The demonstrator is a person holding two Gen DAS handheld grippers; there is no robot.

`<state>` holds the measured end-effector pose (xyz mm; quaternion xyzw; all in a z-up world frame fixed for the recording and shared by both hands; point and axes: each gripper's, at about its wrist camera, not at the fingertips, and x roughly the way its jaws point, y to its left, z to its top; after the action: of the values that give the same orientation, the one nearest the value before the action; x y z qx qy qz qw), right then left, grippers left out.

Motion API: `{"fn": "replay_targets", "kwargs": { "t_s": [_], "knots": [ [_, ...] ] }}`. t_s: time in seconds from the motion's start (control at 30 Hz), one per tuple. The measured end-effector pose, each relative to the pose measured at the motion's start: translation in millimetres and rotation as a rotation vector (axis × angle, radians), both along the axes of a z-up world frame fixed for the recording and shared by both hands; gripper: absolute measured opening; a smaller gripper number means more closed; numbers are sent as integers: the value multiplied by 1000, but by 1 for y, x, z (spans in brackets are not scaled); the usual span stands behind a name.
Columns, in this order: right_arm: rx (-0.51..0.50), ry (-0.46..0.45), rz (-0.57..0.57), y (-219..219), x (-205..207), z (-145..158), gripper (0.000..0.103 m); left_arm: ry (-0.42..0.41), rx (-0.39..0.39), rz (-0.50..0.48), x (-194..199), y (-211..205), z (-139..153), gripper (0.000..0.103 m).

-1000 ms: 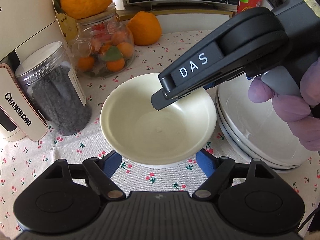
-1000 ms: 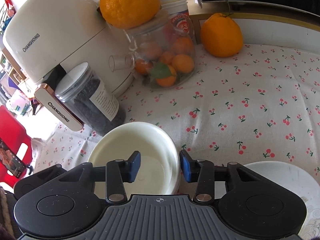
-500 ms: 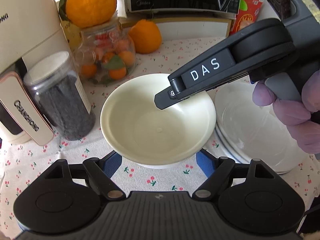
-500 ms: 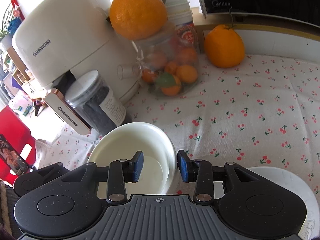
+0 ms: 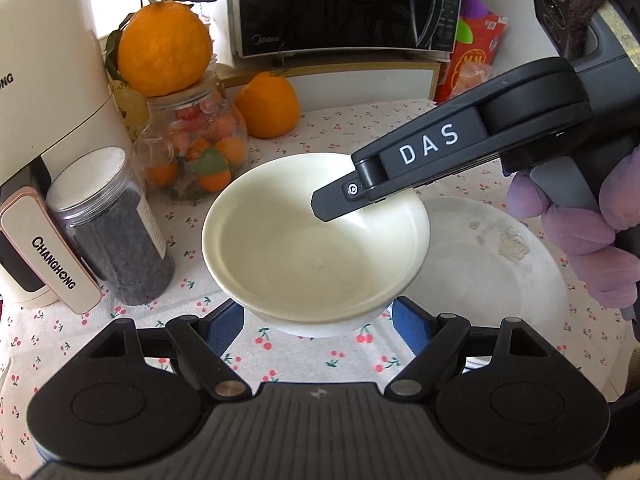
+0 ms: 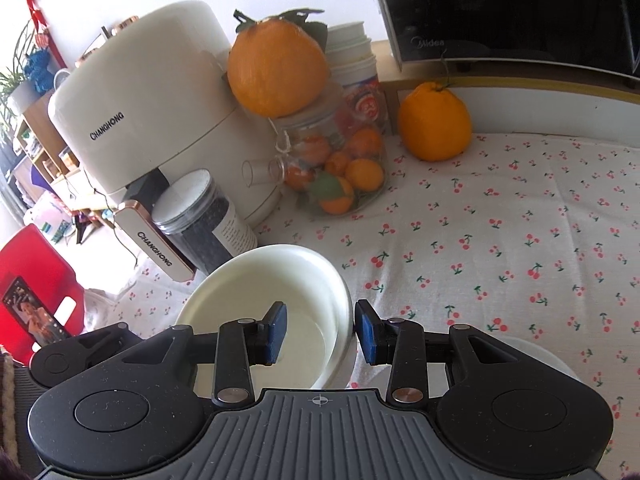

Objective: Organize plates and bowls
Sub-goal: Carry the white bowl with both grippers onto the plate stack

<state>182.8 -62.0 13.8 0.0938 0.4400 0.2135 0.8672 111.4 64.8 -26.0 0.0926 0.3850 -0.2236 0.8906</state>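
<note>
Cherry-print cloth covers the bench [image 5: 280, 360]. Left wrist view: left gripper [image 5: 318, 320] spread wide, clamping nothing; cream bowl [image 5: 316, 248] sits betw. its blue pads w/ gaps either side. White plate [image 5: 480, 272] just right of bowl.

Right wrist view: right gripper [image 6: 320, 332] straddles bowl [image 6: 272, 284] rim, one pad inside, one outside, part open, small gaps both sides, not gripping. Plate [image 6: 536, 354] edge at lower right.

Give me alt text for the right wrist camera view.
The right claw straddles the near rim of a cream bowl, one blue pad inside, one outside, on a cherry-print tablecloth. Behind stand a Changhong appliance, a dark-filled jar and oranges.
</note>
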Motion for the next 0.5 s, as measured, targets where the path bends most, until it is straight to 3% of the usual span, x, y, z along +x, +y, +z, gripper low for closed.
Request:
{"fn": "replay_targets", "kwargs": {
  "t_s": [0.5],
  "knots": [
    [-9, -6, -36, -41, -17, 14, 36, 0, -30, -60, -5, -26, 4, 79]
  ]
}}
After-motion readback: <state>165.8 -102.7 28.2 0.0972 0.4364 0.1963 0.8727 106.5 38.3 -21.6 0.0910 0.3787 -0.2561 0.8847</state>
